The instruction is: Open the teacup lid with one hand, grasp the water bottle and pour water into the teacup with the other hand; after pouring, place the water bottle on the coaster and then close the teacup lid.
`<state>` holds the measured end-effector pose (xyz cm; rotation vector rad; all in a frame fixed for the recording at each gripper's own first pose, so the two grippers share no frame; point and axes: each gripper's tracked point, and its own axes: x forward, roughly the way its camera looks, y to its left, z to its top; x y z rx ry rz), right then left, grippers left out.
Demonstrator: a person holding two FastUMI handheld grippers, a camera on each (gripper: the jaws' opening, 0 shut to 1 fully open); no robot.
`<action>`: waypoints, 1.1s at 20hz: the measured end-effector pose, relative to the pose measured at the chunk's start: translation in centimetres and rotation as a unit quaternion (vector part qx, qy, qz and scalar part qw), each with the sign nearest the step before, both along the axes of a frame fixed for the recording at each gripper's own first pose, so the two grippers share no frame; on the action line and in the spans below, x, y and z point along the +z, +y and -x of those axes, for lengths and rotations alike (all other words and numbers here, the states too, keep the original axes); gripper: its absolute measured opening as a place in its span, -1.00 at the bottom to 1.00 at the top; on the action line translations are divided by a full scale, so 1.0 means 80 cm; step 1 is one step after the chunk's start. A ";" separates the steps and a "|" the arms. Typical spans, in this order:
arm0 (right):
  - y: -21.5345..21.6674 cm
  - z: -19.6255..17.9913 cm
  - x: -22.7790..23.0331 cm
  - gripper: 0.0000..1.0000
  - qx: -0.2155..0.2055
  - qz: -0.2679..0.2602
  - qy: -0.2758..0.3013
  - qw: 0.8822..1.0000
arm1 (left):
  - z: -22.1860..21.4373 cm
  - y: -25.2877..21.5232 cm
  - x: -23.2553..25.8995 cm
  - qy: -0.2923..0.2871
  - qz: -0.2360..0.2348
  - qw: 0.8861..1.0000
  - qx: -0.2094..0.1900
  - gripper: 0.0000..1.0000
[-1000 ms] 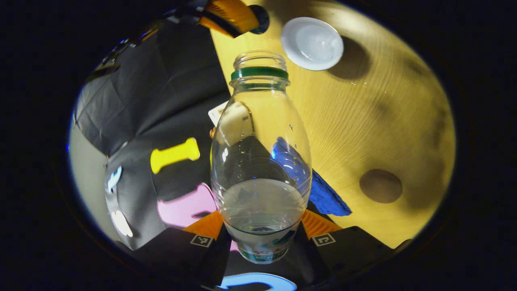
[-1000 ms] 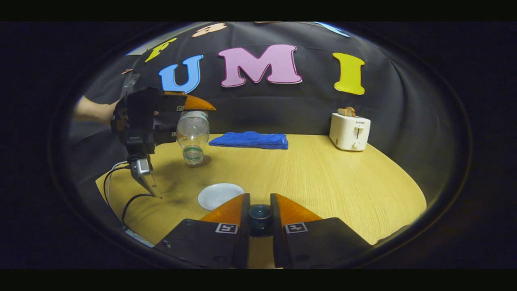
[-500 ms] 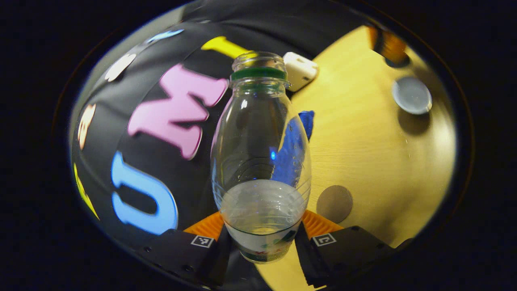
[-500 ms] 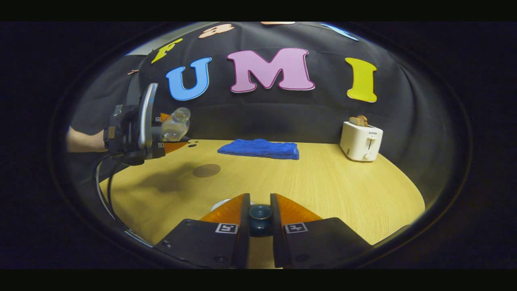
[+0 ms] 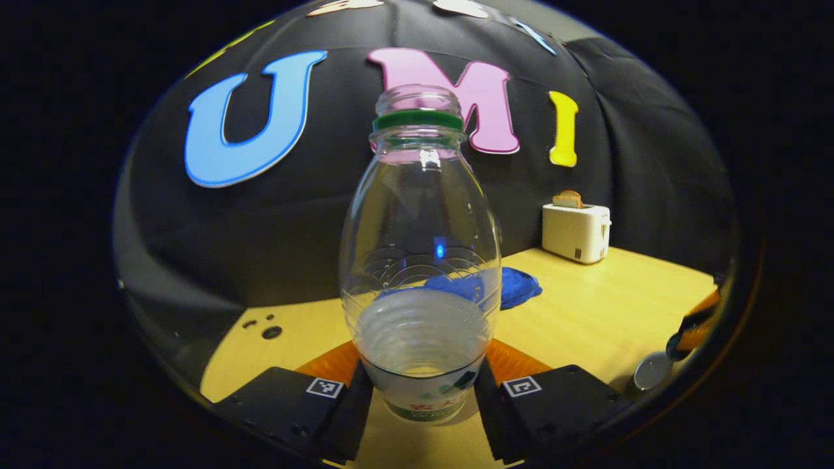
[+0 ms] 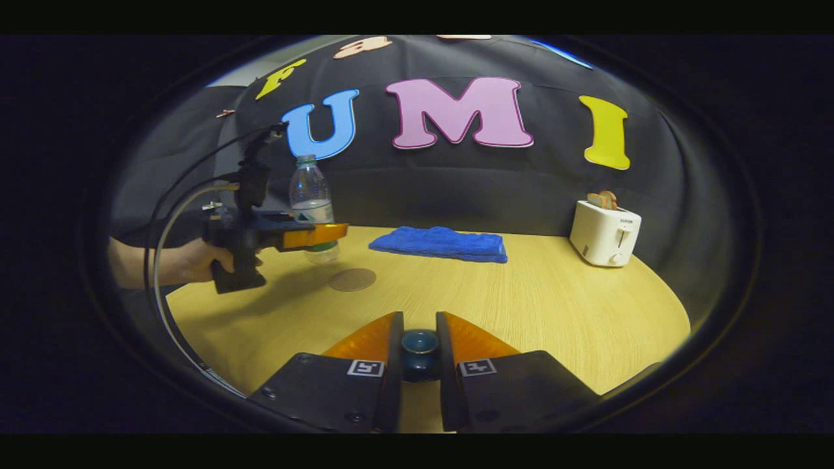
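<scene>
Left gripper (image 5: 422, 374): both orange fingers press the lower body of the clear plastic water bottle with a green neck ring (image 5: 420, 260), uncapped and upright. In the right gripper view the bottle (image 6: 311, 202) is held above the yellow wooden table (image 6: 534, 306), near the round brown coaster (image 6: 352, 279). Right gripper (image 6: 419, 342): fingers narrow, clamped on the dark blue teacup lid knob (image 6: 419, 343). Behind: folded blue towel (image 6: 440, 243), white toaster (image 6: 604, 232), black cloth wall.

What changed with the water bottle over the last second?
The left gripper turned the water bottle from upside down, mouth toward the table, back to upright, above the table beside the coaster. It holds the bottle as before. The right gripper stays shut on the teacup lid.
</scene>
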<state>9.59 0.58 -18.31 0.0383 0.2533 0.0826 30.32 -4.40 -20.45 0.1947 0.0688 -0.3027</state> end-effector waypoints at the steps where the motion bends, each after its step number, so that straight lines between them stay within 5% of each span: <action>1: 0.001 -0.001 -0.001 -0.46 0.000 0.000 -0.001 1.000 | -0.002 -0.003 -0.001 0.003 0.015 1.000 0.001 0.48; 2: 0.003 -0.003 -0.002 -0.57 -0.001 0.000 -0.001 1.000 | -0.004 -0.008 -0.006 0.010 0.029 1.000 0.002 0.48; 15: 0.013 -0.008 -0.012 -0.46 0.008 -0.004 0.006 1.000 | 0.000 -0.012 -0.023 0.039 0.064 0.996 0.038 0.60; 16: 0.012 -0.008 -0.012 -0.52 0.009 -0.005 0.006 1.000 | 0.004 -0.008 -0.021 0.040 0.067 0.996 0.042 0.84; 18: 0.014 -0.008 -0.012 -0.46 0.011 -0.005 0.007 1.000 | 0.018 -0.005 -0.025 0.046 0.068 0.996 0.042 0.97; 22: 0.014 -0.007 -0.012 -0.46 0.015 -0.008 0.009 1.000 | 0.041 -0.004 -0.025 0.051 0.048 0.996 0.046 0.96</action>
